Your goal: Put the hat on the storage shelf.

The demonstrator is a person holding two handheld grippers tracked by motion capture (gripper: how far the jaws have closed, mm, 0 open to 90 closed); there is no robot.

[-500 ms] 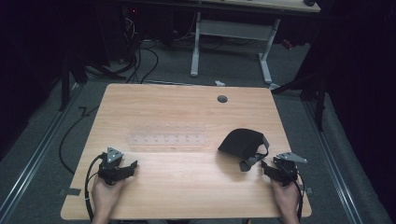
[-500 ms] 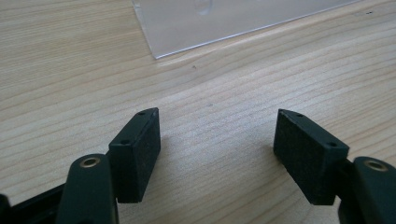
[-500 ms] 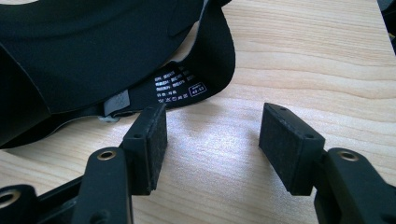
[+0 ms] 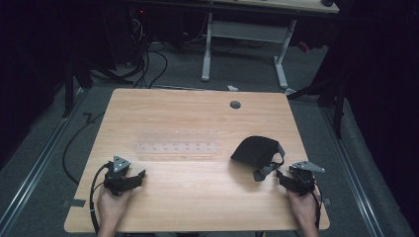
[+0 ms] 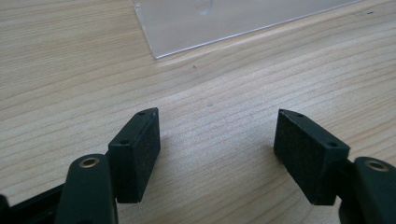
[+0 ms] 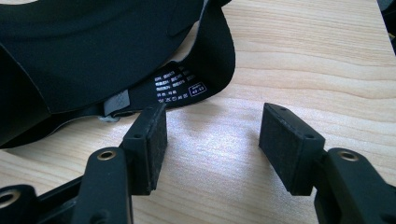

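Little has changed over the last half second. The black cap [image 4: 256, 150] lies at the same spot on the right half of the tabletop [image 4: 197, 113], and both hands sit at the near edge as before. The right hand-held gripper [image 4: 285, 178] has crept slightly toward the cap's strap [image 4: 269, 170]; the left hand-held gripper [image 4: 140, 176] holds its place.

Right hand-held gripper: released, jaws wide, nothing between them. In the right gripper view the cap [image 6: 93, 51] sits just beyond the jaw tips, its inner band with a white printed label [image 6: 180, 86] and a small grey buckle [image 6: 116, 105] close to the left jaw. I cannot tell whether that jaw touches the band or stops just short.

Left hand-held gripper: also released, jaws apart over bare wood. In the left gripper view a corner of a clear plastic sheet [image 5: 224, 21] lies ahead, apart from the jaws.

Judgement: the work has barely begun. The right side appears lined up for a first grasp on the strap or rear band; the cap is not yet lifted.

Containers: none proper. The clear plastic piece [image 4: 178, 141] at mid-table looks like a flat tray or rack with rows of small dimples; whether anything sits in them is too faint to tell. The cap lies crown-up and partly folded; its hollow, as far as visible, holds nothing.
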